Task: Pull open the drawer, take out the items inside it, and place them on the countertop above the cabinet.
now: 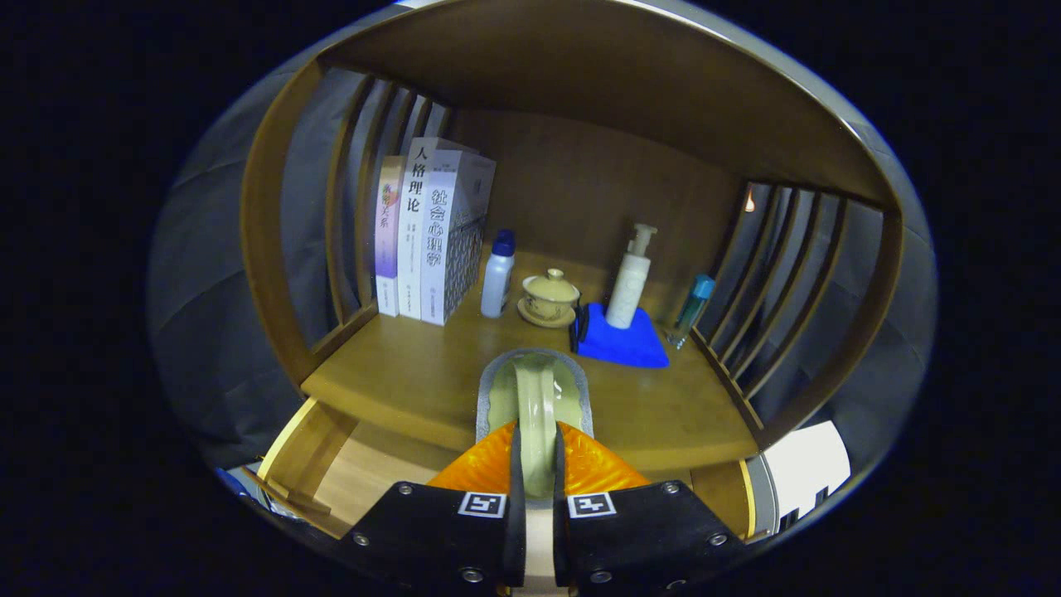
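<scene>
Drawer (348, 473), light wood, is pulled open at the bottom of the frame, below the front edge of the wooden countertop (414, 373). Gripper (537, 464) fingers are nearly closed, both pressing the handle of a pale green ceramic mug with a grey rim (535, 390); the mug is held at frame centre, over the countertop's front edge.

On the countertop beyond the fingers, left to right:
- three upright books with Chinese titles on the spines (427, 228), against the left slatted side; characters too small to transcribe reliably
- white plastic bottle with a blue cap (497, 278)
- yellowish lidded tea bowl on a saucer (550, 297)
- white pump bottle (630, 278) standing on a folded blue cloth (623, 344)
- slim clear bottle with a teal cap (690, 311) near the right slats

No readable labels on the bottles.
</scene>
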Available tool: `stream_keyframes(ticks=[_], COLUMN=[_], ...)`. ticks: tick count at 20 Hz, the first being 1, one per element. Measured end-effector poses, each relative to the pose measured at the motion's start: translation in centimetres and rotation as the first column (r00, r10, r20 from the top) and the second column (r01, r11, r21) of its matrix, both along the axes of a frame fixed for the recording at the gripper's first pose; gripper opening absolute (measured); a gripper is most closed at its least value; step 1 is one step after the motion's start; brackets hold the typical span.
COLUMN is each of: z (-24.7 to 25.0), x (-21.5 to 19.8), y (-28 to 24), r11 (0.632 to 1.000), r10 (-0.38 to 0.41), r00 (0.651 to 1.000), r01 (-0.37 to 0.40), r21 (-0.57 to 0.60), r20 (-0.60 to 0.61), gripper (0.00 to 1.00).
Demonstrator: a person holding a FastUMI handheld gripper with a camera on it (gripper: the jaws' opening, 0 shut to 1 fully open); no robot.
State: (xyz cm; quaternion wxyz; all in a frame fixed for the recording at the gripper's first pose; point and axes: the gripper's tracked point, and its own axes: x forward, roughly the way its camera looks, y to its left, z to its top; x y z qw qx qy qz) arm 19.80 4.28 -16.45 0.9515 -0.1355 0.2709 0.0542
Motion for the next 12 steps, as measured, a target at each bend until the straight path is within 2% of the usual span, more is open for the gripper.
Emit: stream_keyframes(ticks=[5, 12], z=[-3.2, -4.1], x=[5.0, 8.3], y=[-0.1, -0.8], r11=[0.999, 0.993], r10=[0.008, -0.01], r00=[0.999, 0.999], r01=[-0.006, 0.014], r21=[0.042, 0.114], r20=[-0.043, -0.03], gripper=[0.13, 0.18])
